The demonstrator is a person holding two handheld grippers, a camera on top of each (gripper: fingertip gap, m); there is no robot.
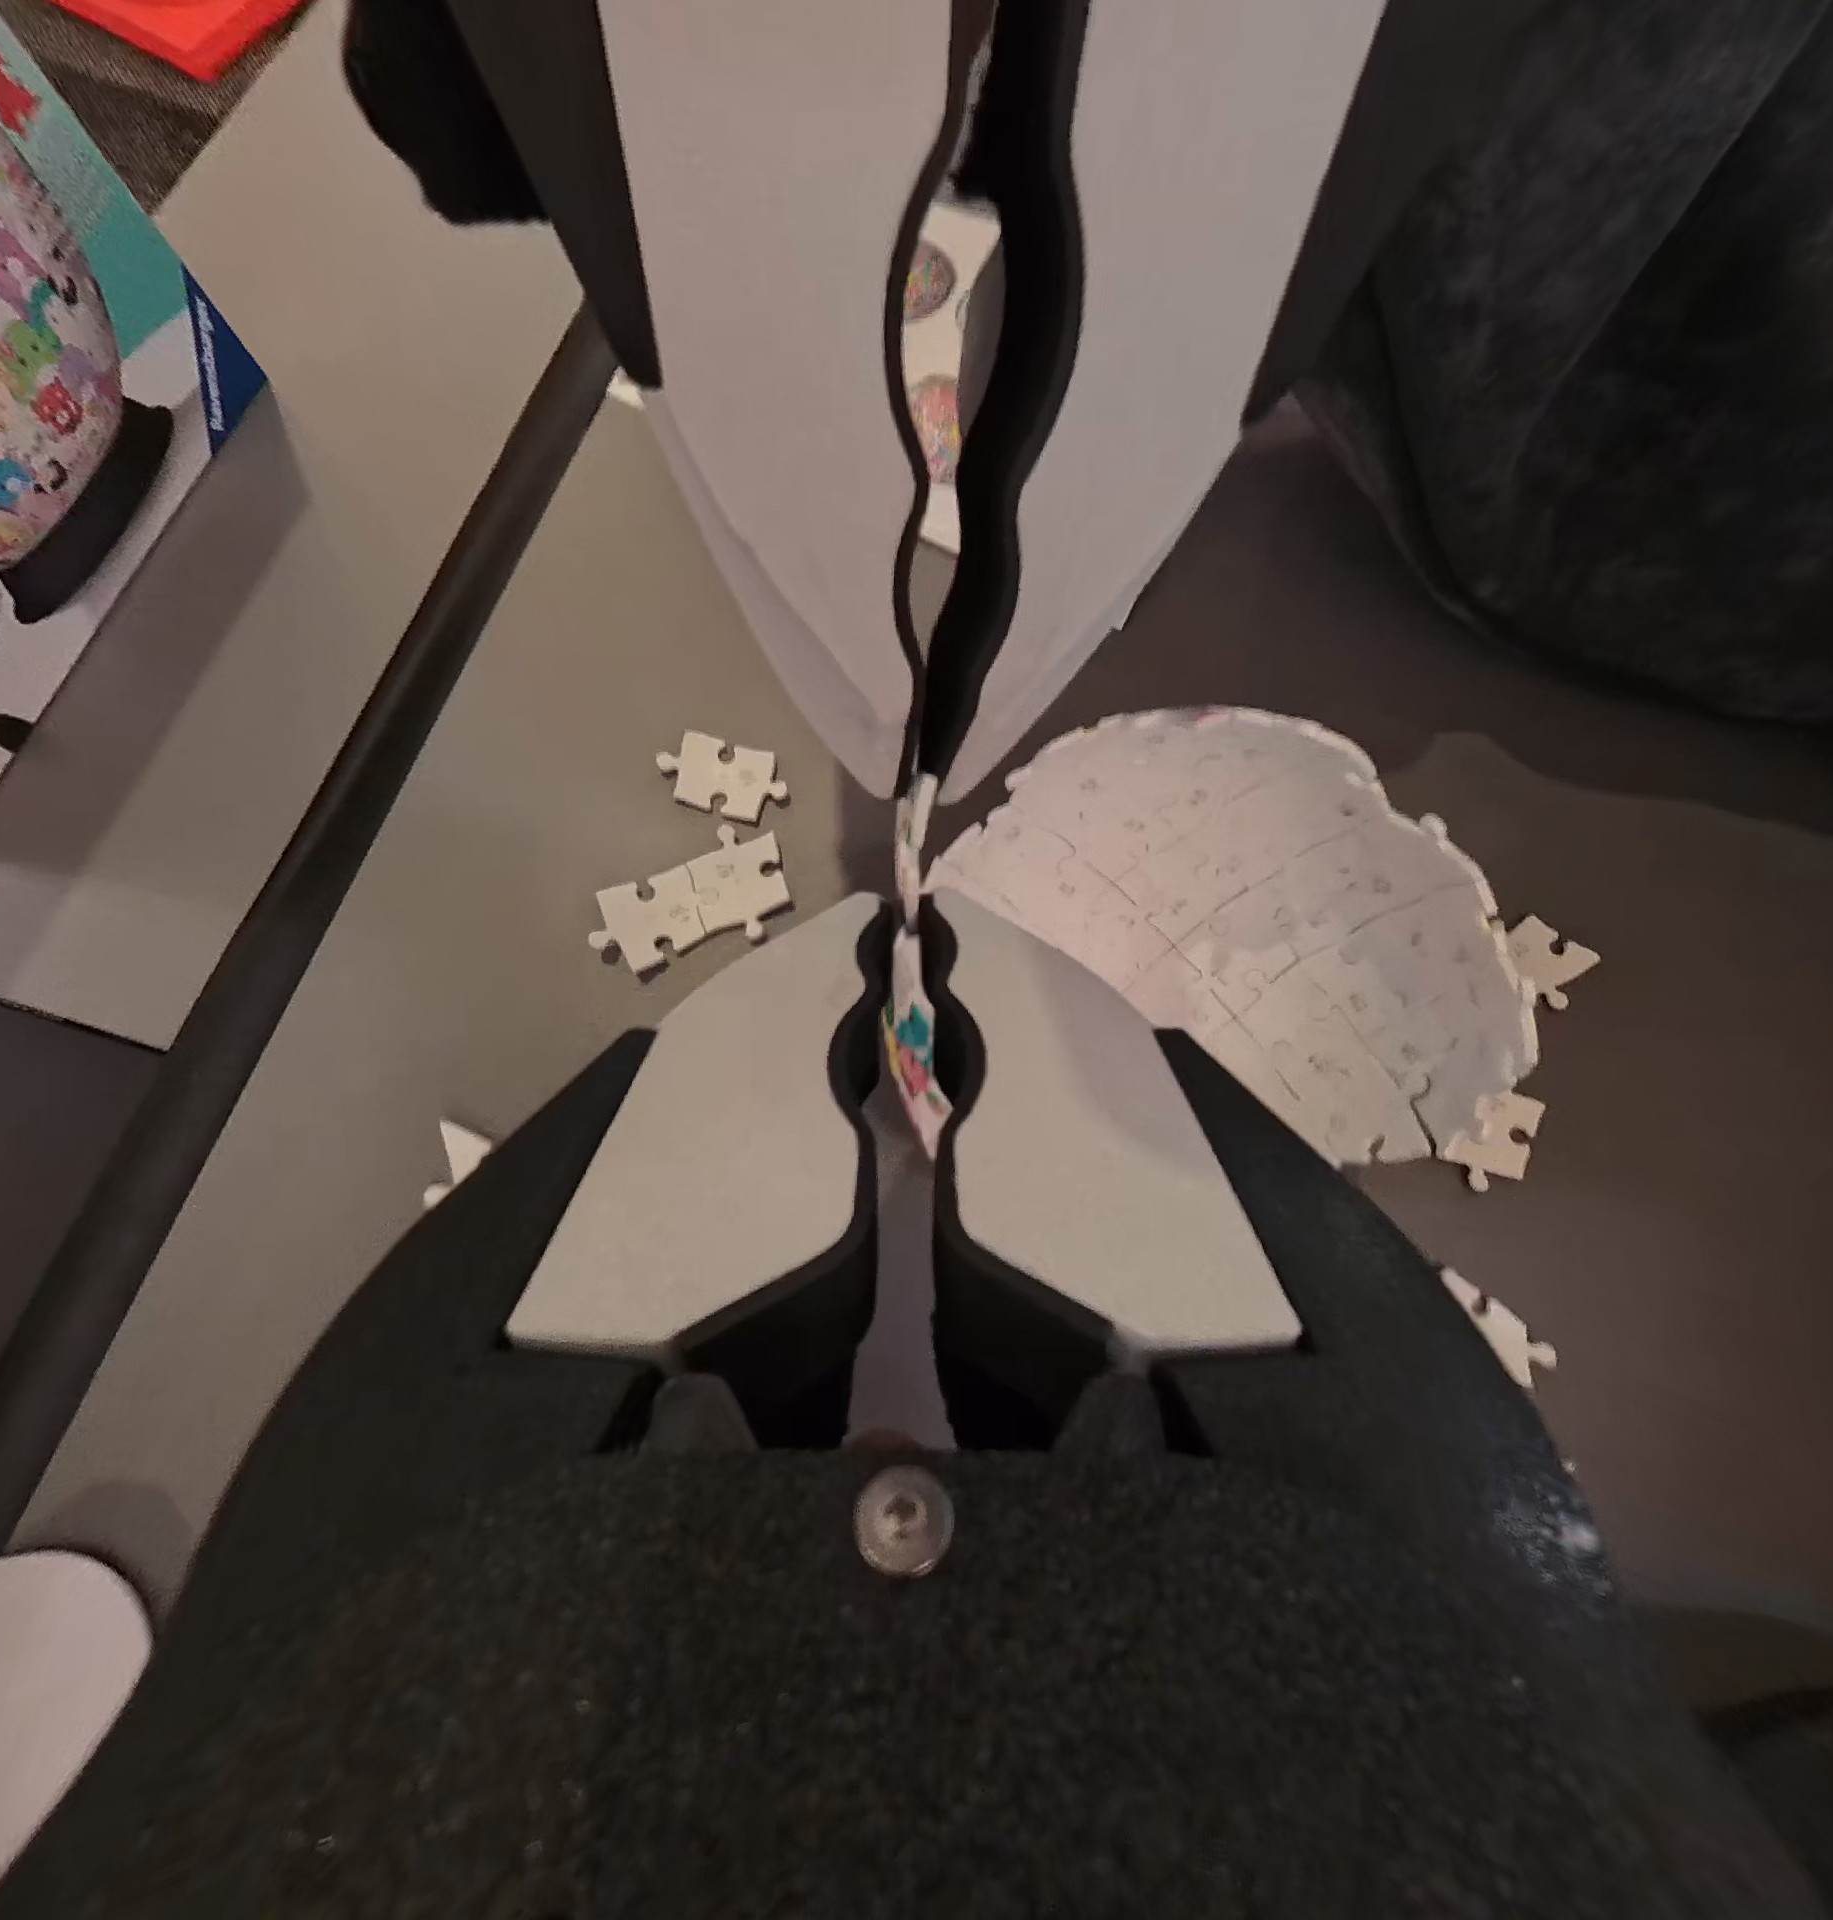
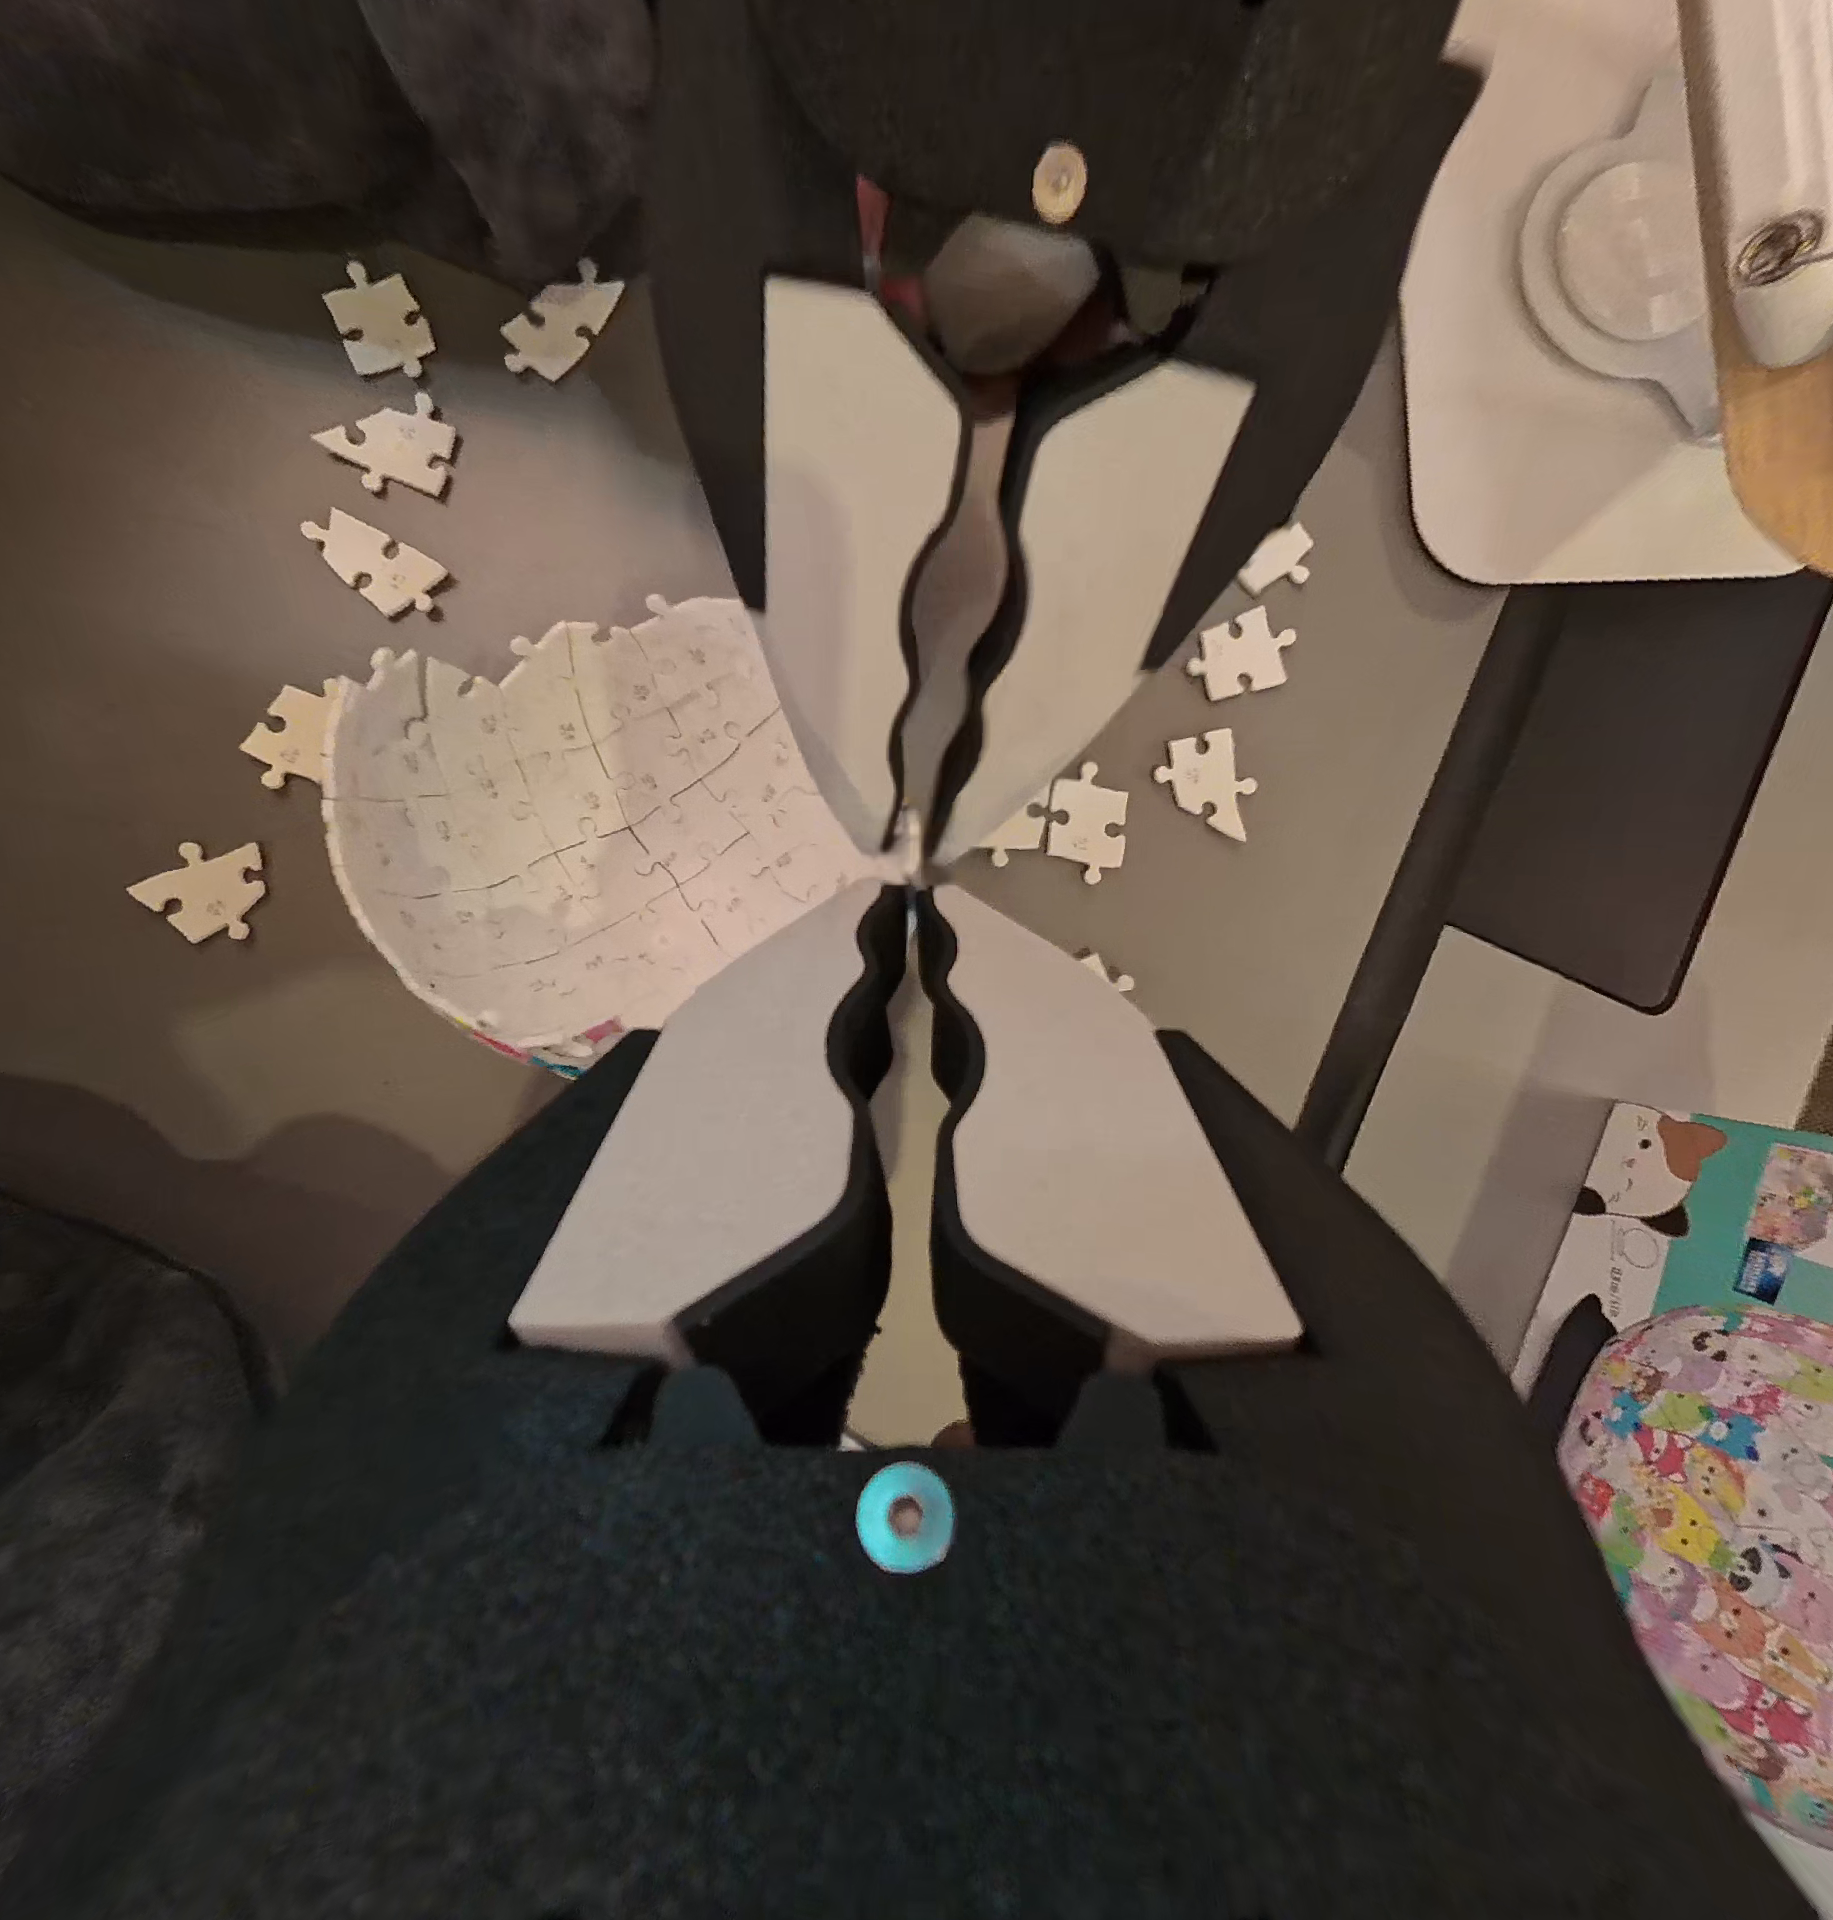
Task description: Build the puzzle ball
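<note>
The half-built puzzle ball (image 1: 1255, 935) is a curved shell lying on the grey table, its white inside facing up; it also shows in the right wrist view (image 2: 579, 831). My left gripper (image 1: 907, 920) is shut on the shell's near rim, and a coloured strip of the rim shows between its fingers. My right gripper (image 2: 912, 904) comes from the opposite side, shut on a small puzzle piece (image 1: 917, 816) held against that same rim. The two grippers meet tip to tip. The left gripper (image 2: 910, 842) shows at the top of the right wrist view, the right gripper (image 1: 922, 779) at the top of the left wrist view.
Several loose white-backed pieces (image 2: 382, 551) lie around the shell, with some joined ones (image 1: 694, 904) on its other side. The puzzle box (image 2: 1722, 1507) lies beyond a dark table seam (image 1: 372, 727). Dark fabric (image 1: 1618, 312) borders the table. A white object (image 2: 1618, 260) sits on a white mat. The grippers are tip to tip, or close to it.
</note>
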